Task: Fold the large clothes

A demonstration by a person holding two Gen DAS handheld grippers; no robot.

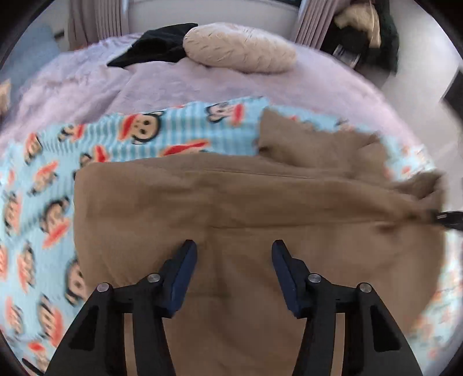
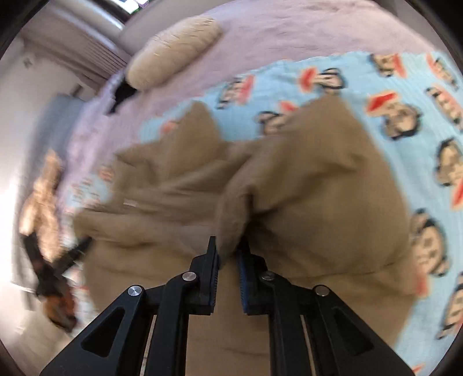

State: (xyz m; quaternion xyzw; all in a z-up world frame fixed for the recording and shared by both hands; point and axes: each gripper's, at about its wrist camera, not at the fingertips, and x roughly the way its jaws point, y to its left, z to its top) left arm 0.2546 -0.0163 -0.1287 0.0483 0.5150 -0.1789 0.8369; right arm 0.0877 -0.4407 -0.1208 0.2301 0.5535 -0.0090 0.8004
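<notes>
A large brown garment (image 1: 231, 202) lies on a light blue monkey-print blanket (image 1: 34, 202) on the bed. My left gripper (image 1: 234, 248) is open and empty, hovering just above the garment's middle. My right gripper (image 2: 228, 245) is shut on a bunched fold of the brown garment (image 2: 318, 188) and lifts it off the blanket (image 2: 419, 130). In the left wrist view the right gripper's tip (image 1: 445, 217) shows at the far right edge, pulling the cloth taut. Both views are blurred by motion.
A pale lilac bedspread (image 1: 144, 84) covers the bed. A cream pillow (image 1: 240, 49) and a black garment (image 1: 156, 46) lie at the head. A pile of clothes (image 1: 364, 26) sits beyond the bed at the right. The floor (image 2: 17, 303) shows left of the bed.
</notes>
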